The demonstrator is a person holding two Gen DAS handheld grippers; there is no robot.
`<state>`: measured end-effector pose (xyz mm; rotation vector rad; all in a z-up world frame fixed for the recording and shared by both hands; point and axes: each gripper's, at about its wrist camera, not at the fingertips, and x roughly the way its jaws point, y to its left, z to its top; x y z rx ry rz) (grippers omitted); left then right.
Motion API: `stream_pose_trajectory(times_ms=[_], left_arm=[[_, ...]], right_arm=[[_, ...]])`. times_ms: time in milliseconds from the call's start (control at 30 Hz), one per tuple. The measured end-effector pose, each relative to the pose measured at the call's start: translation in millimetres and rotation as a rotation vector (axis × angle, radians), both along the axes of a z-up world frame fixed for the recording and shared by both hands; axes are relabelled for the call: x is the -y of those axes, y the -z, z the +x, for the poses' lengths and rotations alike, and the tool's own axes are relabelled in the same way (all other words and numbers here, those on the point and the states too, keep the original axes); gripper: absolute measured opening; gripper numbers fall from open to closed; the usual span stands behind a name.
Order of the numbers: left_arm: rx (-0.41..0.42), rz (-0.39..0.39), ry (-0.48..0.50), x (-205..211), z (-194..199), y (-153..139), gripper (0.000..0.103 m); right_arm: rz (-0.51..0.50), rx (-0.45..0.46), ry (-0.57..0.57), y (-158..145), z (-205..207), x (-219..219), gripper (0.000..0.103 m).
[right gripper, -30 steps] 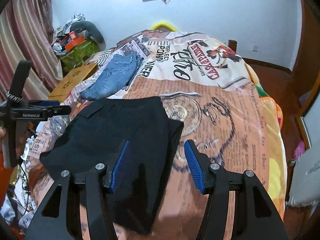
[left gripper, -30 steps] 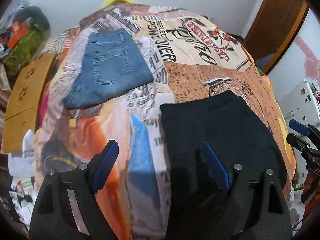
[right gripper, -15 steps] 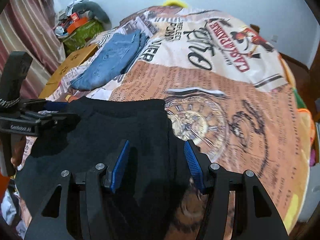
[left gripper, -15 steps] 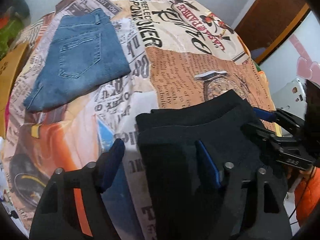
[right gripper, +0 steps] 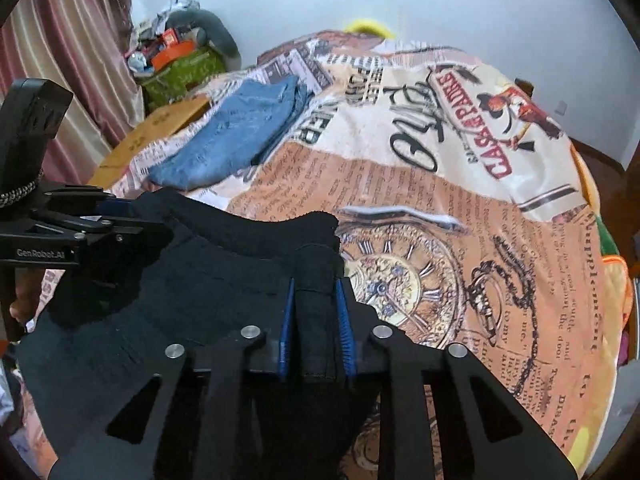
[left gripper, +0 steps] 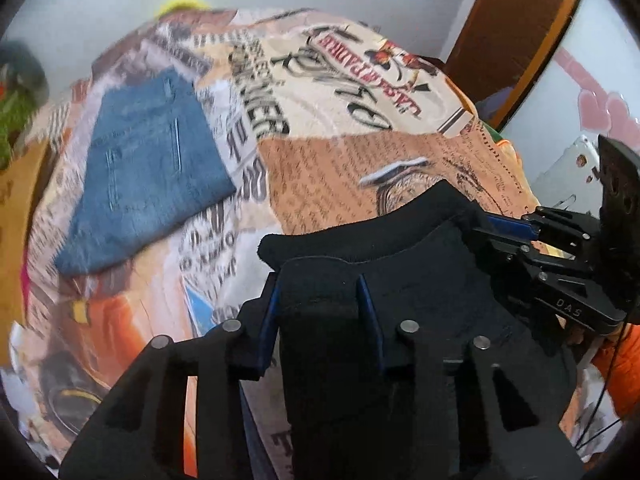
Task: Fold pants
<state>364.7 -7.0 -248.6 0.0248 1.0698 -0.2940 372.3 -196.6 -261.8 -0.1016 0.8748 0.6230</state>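
Left gripper [left gripper: 320, 300] pinches black pants [left gripper: 420, 264] — newsprint bedspread [left gripper: 340, 160] beneath.

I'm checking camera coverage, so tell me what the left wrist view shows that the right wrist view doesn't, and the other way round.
Only the left wrist view shows the brown door and the right gripper from the side, shut on the black pants.

Only the right wrist view shows the curtain, the clutter pile, and the left gripper from the side, shut on the pants' other corner.

Both show the pants pinched at two corners, the folded jeans beyond them, and the printed bedspread.
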Motion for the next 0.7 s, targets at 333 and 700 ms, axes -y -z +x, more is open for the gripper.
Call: stream_pose_trajectory(times_ms=[333, 700], left_arm=[[-0.008, 0.127, 0.016, 18, 24, 29, 0.048], [0.116, 0.192, -0.059, 0, 3, -27, 0.058]], right_arm=[[-0.085, -0.043, 0.026, 13, 15, 1, 0.016], [-0.144, -0.007, 0.047, -17, -13, 6, 0.039]])
